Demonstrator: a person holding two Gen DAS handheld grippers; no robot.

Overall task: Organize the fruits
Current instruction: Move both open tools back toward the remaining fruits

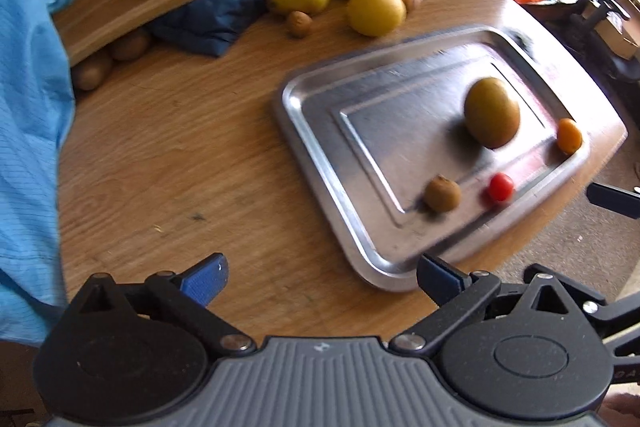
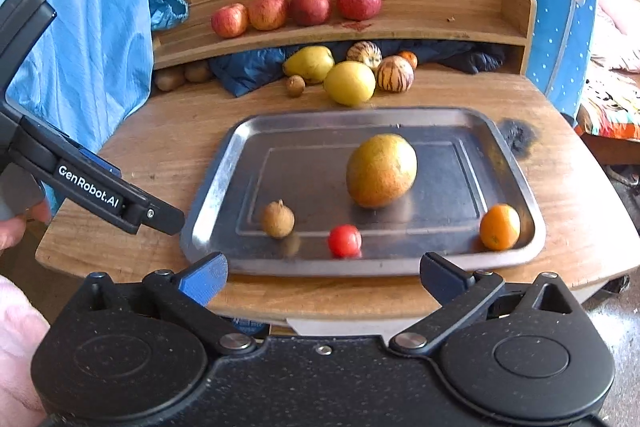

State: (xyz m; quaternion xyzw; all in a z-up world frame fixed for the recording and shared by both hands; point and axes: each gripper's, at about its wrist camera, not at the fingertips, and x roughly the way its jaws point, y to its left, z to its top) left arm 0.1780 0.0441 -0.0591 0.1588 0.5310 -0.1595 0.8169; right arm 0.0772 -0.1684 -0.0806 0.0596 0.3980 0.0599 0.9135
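A steel tray (image 2: 224, 163) (image 1: 320, 131) lies on the round wooden table. On it rest a large green-yellow fruit (image 2: 381, 171) (image 1: 492, 113), a small brown fruit (image 2: 277, 219) (image 1: 442, 193), a red cherry tomato (image 2: 345, 241) (image 1: 501, 187) and a small orange (image 2: 499, 227) (image 1: 569, 135). My left gripper (image 1: 322, 279) is open above the table, left of the tray's near corner, holding nothing. My right gripper (image 2: 323, 277) is open at the table's front edge, just short of the tray. The left gripper's body (image 2: 116, 197) shows at the left of the right wrist view.
A curved wooden shelf (image 2: 420, 23) at the back carries several red apples (image 2: 310, 7). Under and before it lie yellow fruits (image 2: 349, 83), striped melons (image 2: 395, 73), a small brown fruit (image 2: 295, 85), kiwis (image 2: 170, 78) and dark blue cloth (image 2: 248, 71). Light blue fabric (image 2: 80, 39) hangs at left.
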